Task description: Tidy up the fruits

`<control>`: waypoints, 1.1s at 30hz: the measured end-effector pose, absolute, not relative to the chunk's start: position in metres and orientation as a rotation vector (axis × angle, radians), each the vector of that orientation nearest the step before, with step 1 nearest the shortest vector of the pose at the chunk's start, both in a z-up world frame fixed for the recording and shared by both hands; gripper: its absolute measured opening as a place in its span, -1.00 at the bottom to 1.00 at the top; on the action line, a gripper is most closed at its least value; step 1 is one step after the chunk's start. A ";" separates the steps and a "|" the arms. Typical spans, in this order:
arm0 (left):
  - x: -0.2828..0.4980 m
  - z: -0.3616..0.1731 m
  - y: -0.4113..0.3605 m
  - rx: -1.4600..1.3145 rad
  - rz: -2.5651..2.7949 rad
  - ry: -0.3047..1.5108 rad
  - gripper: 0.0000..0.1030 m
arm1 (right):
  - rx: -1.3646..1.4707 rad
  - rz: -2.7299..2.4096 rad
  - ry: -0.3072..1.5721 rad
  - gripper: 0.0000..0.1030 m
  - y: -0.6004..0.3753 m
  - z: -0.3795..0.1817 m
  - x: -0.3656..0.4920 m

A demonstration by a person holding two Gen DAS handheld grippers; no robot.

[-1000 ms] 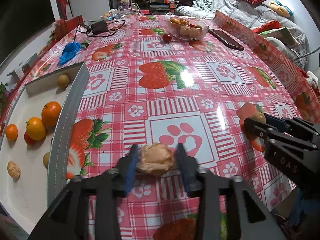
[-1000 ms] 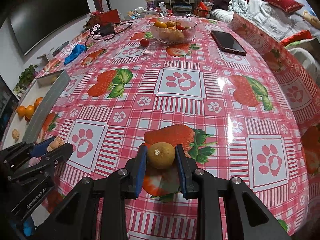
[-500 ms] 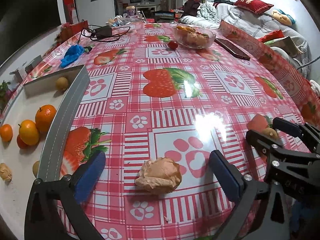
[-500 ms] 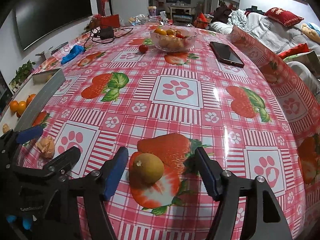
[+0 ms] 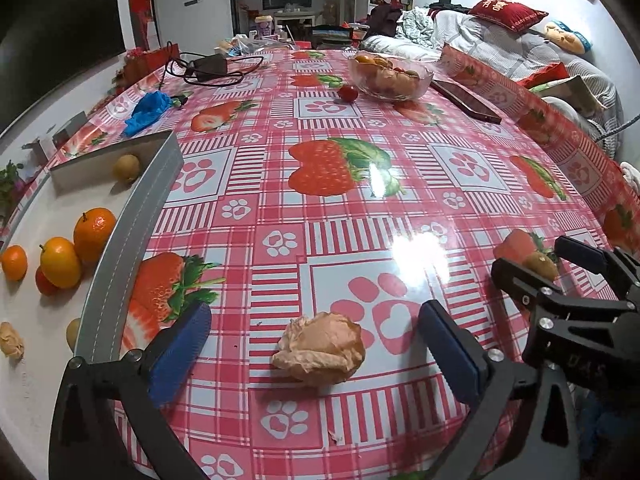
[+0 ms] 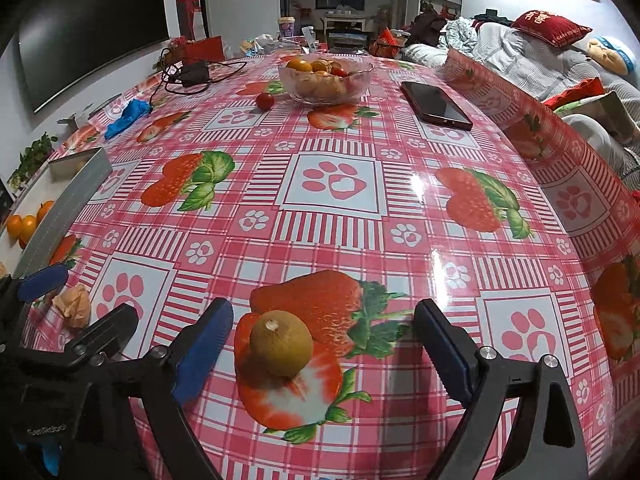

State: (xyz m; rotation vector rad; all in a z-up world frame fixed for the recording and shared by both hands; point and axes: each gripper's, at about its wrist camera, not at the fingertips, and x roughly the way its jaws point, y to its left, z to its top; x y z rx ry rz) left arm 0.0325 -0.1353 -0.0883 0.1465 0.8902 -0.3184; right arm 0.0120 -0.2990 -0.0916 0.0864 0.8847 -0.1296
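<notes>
My left gripper [image 5: 316, 348] is open wide, its blue pads on either side of a wrinkled tan fruit [image 5: 322, 348] that lies on the tablecloth. My right gripper [image 6: 324, 336] is also open wide around a brown-green round fruit [image 6: 281, 342] resting on the cloth; this fruit also shows in the left wrist view [image 5: 541, 265]. The tan fruit also shows in the right wrist view [image 6: 74, 306]. A white tray [image 5: 132, 216] at the left holds oranges [image 5: 94, 229], a small brown fruit [image 5: 127, 167] and another wrinkled fruit [image 5: 11, 345].
A glass bowl [image 6: 325, 76] of mixed fruit stands at the far end, a cherry tomato [image 6: 265, 101] beside it. A phone [image 6: 435, 105] lies at the right, a blue cloth [image 6: 127, 117] and a charger with cable [image 6: 193, 73] at the far left.
Both grippers were shut on their fruits a second ago. Both have opened wide and drawn back a little, leaving each fruit on the cloth.
</notes>
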 end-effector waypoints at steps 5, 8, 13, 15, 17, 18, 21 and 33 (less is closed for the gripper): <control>0.033 -0.089 -0.135 0.146 -0.317 0.890 1.00 | 0.086 -0.129 0.885 0.81 -0.299 -0.092 0.012; 0.032 -0.089 -0.135 0.146 -0.317 0.890 1.00 | 0.086 -0.129 0.884 0.81 -0.299 -0.091 0.012; 0.032 -0.089 -0.135 0.146 -0.317 0.889 1.00 | 0.086 -0.130 0.884 0.82 -0.299 -0.091 0.012; 0.032 -0.089 -0.135 0.146 -0.317 0.889 1.00 | 0.086 -0.129 0.884 0.82 -0.299 -0.091 0.012; 0.032 -0.089 -0.135 0.146 -0.318 0.890 1.00 | 0.085 -0.129 0.884 0.82 -0.299 -0.091 0.012; 0.032 -0.089 -0.135 0.146 -0.318 0.890 1.00 | 0.086 -0.130 0.884 0.82 -0.299 -0.091 0.012; 0.032 -0.089 -0.134 0.142 -0.322 0.895 1.00 | 0.086 -0.130 0.884 0.82 -0.299 -0.091 0.012; 0.042 -0.086 -0.133 0.130 -0.335 0.959 1.00 | 0.083 -0.120 0.892 0.90 -0.297 -0.091 0.014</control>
